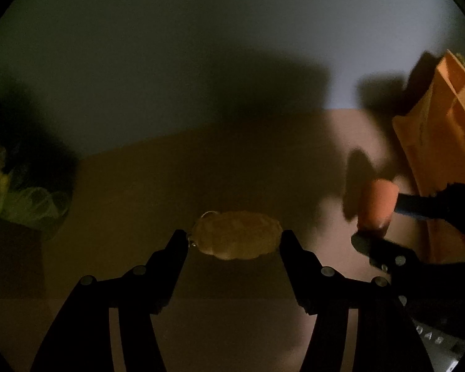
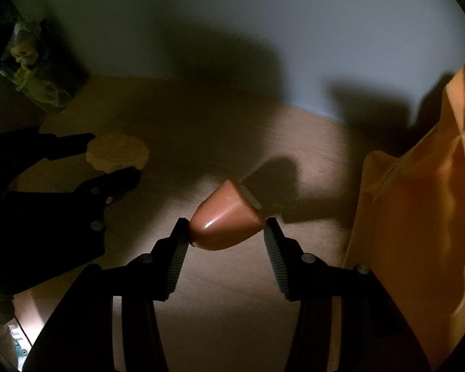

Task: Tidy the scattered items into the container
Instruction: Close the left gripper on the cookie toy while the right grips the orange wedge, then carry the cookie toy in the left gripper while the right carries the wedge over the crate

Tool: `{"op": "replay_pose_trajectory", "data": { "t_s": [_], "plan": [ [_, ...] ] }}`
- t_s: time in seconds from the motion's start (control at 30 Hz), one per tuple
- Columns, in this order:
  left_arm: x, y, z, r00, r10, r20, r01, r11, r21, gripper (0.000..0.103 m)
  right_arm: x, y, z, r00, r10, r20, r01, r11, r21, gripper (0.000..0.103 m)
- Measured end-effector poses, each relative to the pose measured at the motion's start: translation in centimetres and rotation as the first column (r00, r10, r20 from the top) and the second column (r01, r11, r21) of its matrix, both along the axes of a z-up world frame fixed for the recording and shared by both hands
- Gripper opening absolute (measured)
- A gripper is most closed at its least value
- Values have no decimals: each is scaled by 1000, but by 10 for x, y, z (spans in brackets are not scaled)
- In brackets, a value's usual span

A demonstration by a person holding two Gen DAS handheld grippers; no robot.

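A pale yellow scalloped piece (image 1: 237,235) with a small key ring lies on the wooden table (image 1: 232,179). It fills the gap between the fingers of my left gripper (image 1: 234,237), which touch it on both sides. In the right wrist view the same yellow piece (image 2: 117,152) shows between the left gripper's dark fingers (image 2: 130,176). My right gripper (image 2: 226,231) is shut on a glossy orange-brown rounded piece (image 2: 229,223) and holds it a little above the table. The orange container (image 2: 418,217) stands open just to the right.
A green crinkled bag with a small figure (image 2: 37,71) sits at the far left against the pale wall (image 2: 263,15). The scene is dim with heavy shadows. The container's edge (image 1: 443,130) rises at the right of the left wrist view.
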State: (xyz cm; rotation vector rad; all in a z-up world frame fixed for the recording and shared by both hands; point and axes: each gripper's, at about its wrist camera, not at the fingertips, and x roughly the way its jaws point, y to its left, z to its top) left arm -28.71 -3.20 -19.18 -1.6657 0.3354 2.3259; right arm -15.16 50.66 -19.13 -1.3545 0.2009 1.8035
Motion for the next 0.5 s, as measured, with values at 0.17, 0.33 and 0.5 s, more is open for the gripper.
{"op": "replay_pose_trajectory", "data": {
  "t_s": [0.17,0.33,0.5],
  "plan": [
    [9,-6,14,1000,12,-11,-12,1000,2,57,-8,-8,7,1000,8,-13,-8,1000,-4,46],
    [39,-10,32,999,35,-37,-34,999,7,57,-15,-22,19,999,31,-38,-32,999,-11,46],
    [74,-50,66,996,50,-74,-49,999,14,57,-31,-56,3,996,71,-56,-71,997,14,46]
  ]
}}
